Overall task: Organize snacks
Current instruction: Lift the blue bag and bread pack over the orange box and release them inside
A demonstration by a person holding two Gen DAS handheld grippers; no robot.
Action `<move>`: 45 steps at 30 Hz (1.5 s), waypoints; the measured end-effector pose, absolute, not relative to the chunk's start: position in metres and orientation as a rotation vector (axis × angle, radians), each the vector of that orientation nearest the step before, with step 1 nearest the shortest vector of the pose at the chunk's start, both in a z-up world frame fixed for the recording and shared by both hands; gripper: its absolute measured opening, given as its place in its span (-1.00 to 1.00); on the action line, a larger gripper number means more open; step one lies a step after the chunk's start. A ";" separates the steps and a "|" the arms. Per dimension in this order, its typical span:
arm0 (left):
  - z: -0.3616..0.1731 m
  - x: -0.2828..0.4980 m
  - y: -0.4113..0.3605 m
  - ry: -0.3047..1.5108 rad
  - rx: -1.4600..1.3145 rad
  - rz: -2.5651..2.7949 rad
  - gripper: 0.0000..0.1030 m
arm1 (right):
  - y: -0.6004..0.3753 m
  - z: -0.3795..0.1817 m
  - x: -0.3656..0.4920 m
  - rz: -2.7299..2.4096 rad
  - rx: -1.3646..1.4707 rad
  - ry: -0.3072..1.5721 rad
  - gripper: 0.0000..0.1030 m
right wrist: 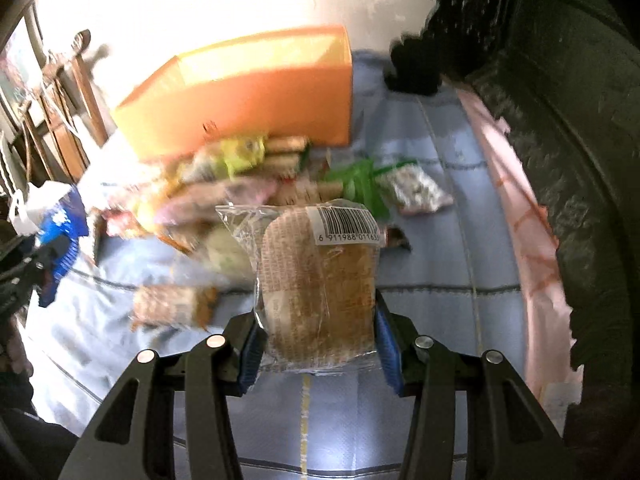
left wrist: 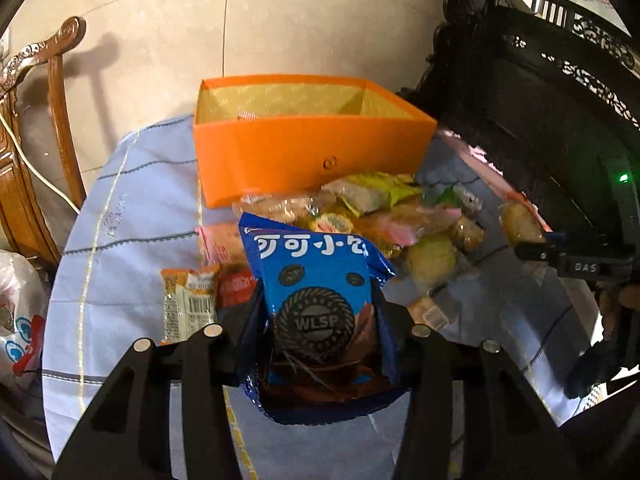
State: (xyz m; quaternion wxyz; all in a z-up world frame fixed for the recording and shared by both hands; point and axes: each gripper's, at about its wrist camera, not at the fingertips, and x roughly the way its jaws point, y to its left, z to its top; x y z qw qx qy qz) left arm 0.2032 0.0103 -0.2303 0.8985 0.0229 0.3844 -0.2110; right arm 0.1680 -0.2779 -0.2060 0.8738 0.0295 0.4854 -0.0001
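Both tools tilt down toward the counter in front of the one orange box: the left tool is clenched on one blue bag, the right tool on one clear-wrapped bun, both packs lifted off the cloth. The heap of snacks lies against the box's near wall, too jumbled to count. The cloth left of the box is bare to the counter's edge; dark carved furniture crowds its right.
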 end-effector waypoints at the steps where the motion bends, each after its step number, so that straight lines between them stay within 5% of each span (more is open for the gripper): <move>1: -0.226 0.204 0.009 0.791 0.044 -0.437 -0.10 | -0.277 -0.200 0.169 0.004 0.064 1.001 -0.06; 29: -0.055 0.316 -0.025 0.592 0.068 -0.288 -0.09 | -0.239 0.001 0.258 0.124 -0.008 0.660 -0.06; 45: -0.059 0.364 -0.039 0.612 0.055 -0.281 -0.09 | -0.234 0.010 0.315 0.113 -0.034 0.649 -0.06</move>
